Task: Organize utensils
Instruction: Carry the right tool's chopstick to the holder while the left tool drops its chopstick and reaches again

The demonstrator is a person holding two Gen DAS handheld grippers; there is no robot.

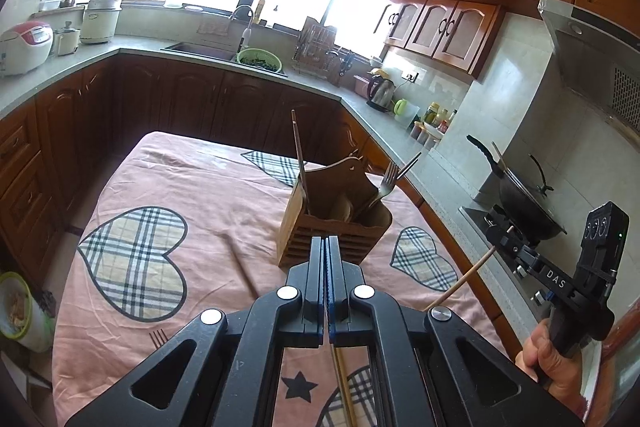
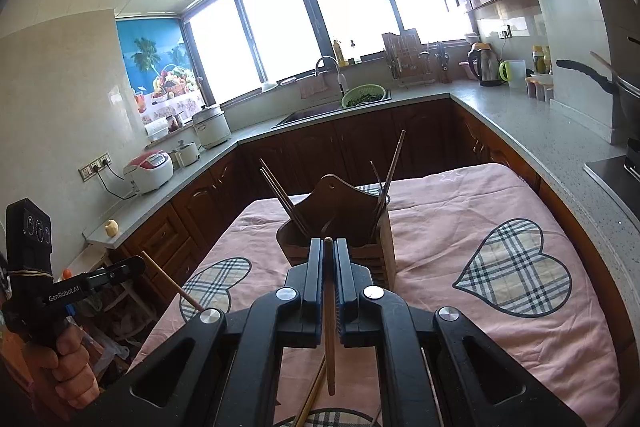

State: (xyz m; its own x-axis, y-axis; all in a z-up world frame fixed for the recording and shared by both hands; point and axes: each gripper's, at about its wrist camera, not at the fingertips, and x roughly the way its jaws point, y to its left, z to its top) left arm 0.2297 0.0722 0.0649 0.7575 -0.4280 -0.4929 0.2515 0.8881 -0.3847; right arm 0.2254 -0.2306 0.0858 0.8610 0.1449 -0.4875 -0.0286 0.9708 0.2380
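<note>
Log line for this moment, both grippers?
left gripper: shut on chopstick | right gripper: shut on chopstick | wooden holder: ahead on tablecloth

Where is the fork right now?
The fork stands tines-up in the wooden holder on the pink tablecloth. In the left wrist view it is in the holder's right-hand part, across from the dark chopsticks on the left.

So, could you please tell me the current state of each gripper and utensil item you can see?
left gripper: shut on the left-hand chopstick
right gripper: shut on the right-hand chopstick
utensil holder: upright on the cloth, partly filled
fork: standing in the holder, tines up
loose fork: lying on the cloth, only its tines showing
</note>
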